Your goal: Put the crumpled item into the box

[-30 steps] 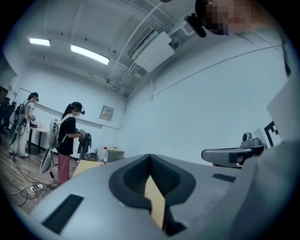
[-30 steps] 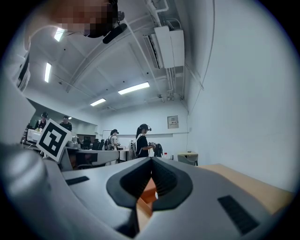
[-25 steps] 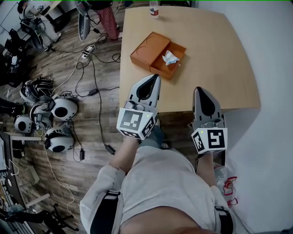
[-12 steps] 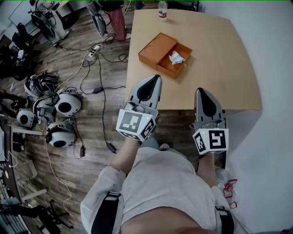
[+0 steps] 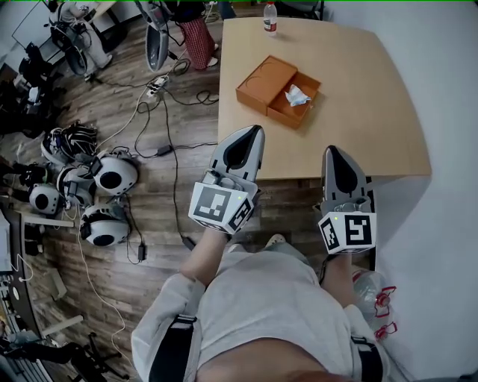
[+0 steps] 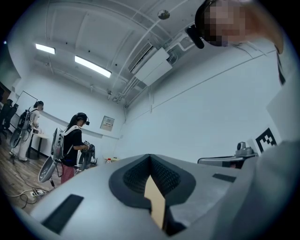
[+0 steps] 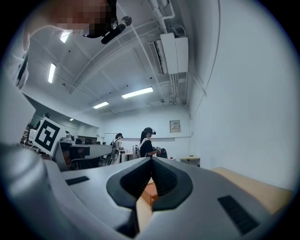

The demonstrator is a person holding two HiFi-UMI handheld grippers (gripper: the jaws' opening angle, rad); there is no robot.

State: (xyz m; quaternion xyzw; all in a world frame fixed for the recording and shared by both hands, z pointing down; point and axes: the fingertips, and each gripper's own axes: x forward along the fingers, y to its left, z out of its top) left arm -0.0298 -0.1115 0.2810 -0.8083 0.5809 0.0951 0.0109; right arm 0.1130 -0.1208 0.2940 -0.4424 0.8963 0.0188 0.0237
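Note:
An orange box (image 5: 267,74) lies open on the wooden table (image 5: 358,112), its lid spread to the left. A crumpled white item (image 5: 297,95) rests inside the box's tray half. My left gripper (image 5: 252,128) is shut and hovers at the table's near edge, short of the box. To its right, my right gripper (image 5: 329,148) is shut too, over the near edge. Neither holds anything. In the left gripper view the left gripper (image 6: 150,157) points at a white wall. The right gripper (image 7: 151,159) shows a sliver of the orange box (image 7: 150,191) between its jaws.
A water bottle (image 5: 270,16) stands at the table's far edge. Cables and several round white headsets (image 5: 104,175) cover the wooden floor on the left. People stand beyond the table (image 5: 198,30). A white wall runs along the right side.
The head view has drifted, so the table and box now sit further right in the picture. Both grippers stay shut and have hardly moved.

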